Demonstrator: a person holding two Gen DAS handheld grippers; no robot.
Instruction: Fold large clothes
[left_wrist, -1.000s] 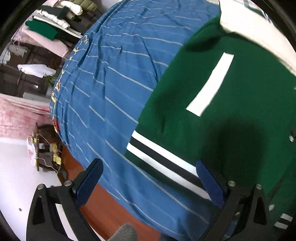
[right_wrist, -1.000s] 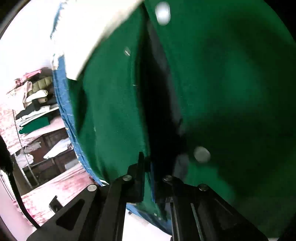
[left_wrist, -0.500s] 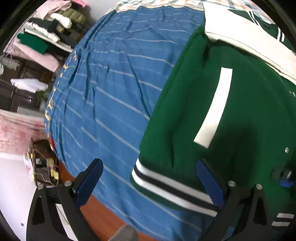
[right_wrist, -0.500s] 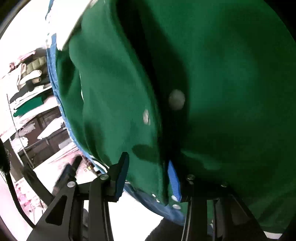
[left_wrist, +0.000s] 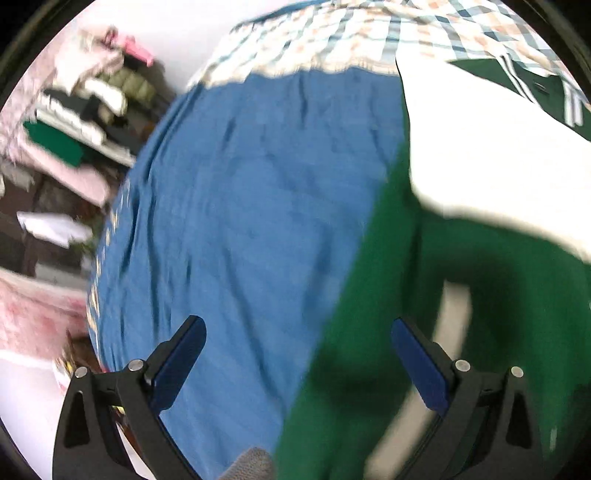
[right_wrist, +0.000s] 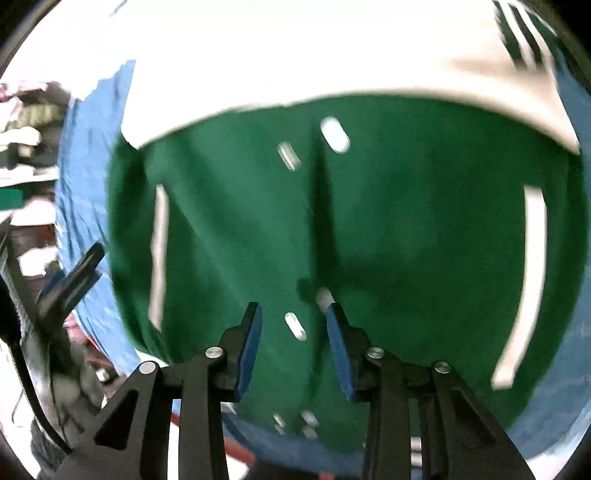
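A green varsity jacket (right_wrist: 406, 229) with white sleeves (right_wrist: 295, 62), white pocket stripes and snap buttons lies flat on a blue striped sheet (left_wrist: 251, 206). In the left wrist view the jacket (left_wrist: 369, 369) fills the lower right, with a white sleeve (left_wrist: 480, 155) across its top. My left gripper (left_wrist: 295, 354) is open and empty above the jacket's left edge. My right gripper (right_wrist: 293, 332) is open and empty over the jacket's front placket, holding nothing. Both views are motion-blurred.
A checked cloth (left_wrist: 369, 37) lies at the far end of the bed. Shelves with stacked clothes (left_wrist: 81, 110) stand at the left. The other gripper (right_wrist: 70, 280) shows at the left edge of the right wrist view.
My right gripper has let go of the jacket's front edge, opened, and pulled back. My left gripper stayed open and tilted up, showing more of the bed.
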